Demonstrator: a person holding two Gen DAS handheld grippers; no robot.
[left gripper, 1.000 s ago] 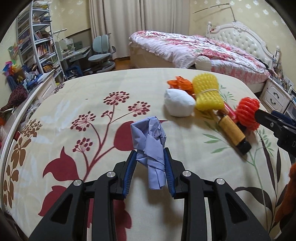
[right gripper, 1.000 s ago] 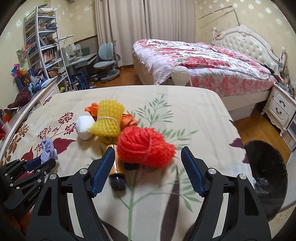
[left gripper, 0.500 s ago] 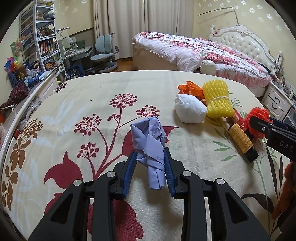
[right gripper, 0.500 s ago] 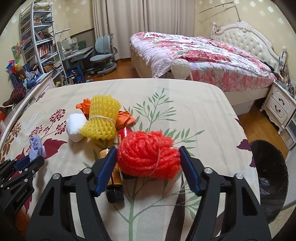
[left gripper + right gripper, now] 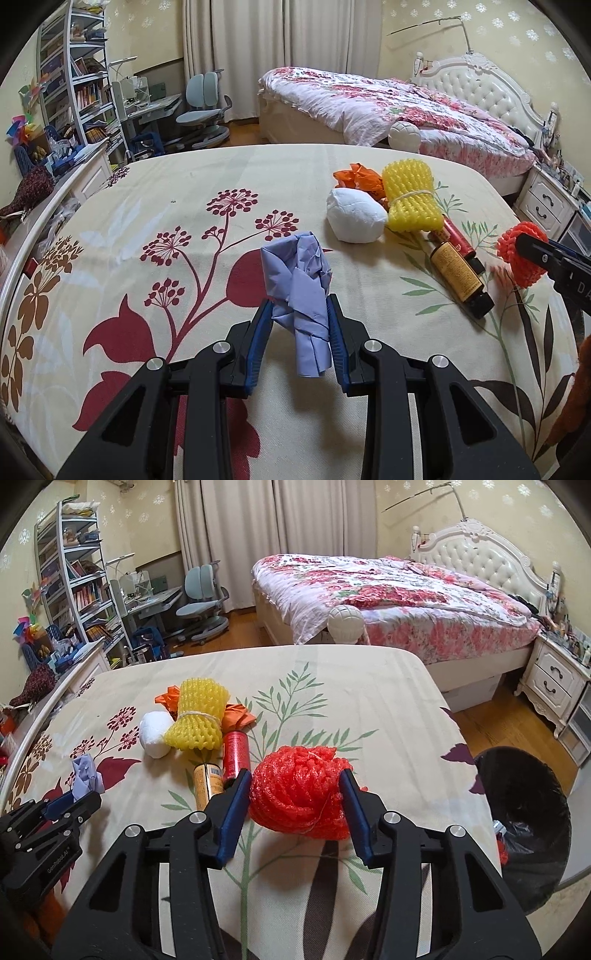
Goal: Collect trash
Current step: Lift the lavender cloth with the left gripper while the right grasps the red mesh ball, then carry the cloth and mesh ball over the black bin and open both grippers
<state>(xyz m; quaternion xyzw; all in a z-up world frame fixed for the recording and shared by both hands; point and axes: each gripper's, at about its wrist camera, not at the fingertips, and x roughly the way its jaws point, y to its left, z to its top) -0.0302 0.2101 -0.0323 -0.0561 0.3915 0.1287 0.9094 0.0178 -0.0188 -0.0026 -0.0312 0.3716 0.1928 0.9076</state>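
Observation:
My left gripper [image 5: 299, 325] is shut on a crumpled lilac paper [image 5: 299, 284] and holds it above the floral tablecloth [image 5: 147, 206]. My right gripper [image 5: 295, 790] is shut on a red foam net [image 5: 301, 794] lifted off the cloth; it also shows in the left wrist view [image 5: 517, 258]. On the cloth lie a yellow foam net [image 5: 197, 716], a white paper ball [image 5: 155, 734], an orange wrapper [image 5: 236, 716], a red can [image 5: 236, 753] and a brown bottle [image 5: 460, 277]. A black-lined trash bin [image 5: 524, 812] stands on the floor, right of the table.
The table's right edge [image 5: 469, 760] drops to the wooden floor. A bed [image 5: 388, 590] lies beyond the table, a white nightstand [image 5: 550, 683] to the right. Shelves [image 5: 77, 583], a desk and chair [image 5: 199, 602] stand at the far left.
My right gripper closed on the red foam net and lifted it off the cloth. My left gripper kept its hold on the lilac paper and rose slightly.

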